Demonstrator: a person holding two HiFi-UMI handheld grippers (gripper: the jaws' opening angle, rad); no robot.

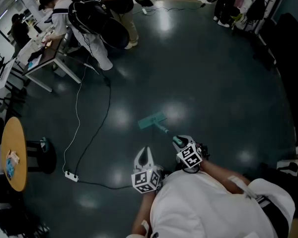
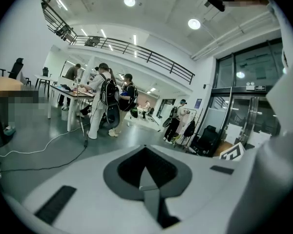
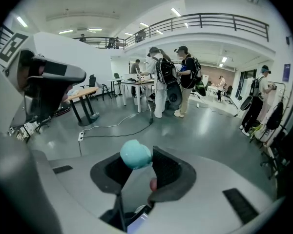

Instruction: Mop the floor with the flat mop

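We hold the light, stiff flat mop (image 1: 153,121) at its teal handle end, right gripper (image 1: 179,143) fingers clamped there, left gripper (image 1: 145,157) fingers closed, empty.

Floor (image 1: 198,83) dark, glossy — flat mop handle (image 3: 135,155) smooth teal plastic; table (image 1: 15,138) wood.

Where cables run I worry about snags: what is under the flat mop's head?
The mop head lies flat on the dark floor; the cables run well to its left, clear of it. The spot directly beneath the head is covered, so unseen.
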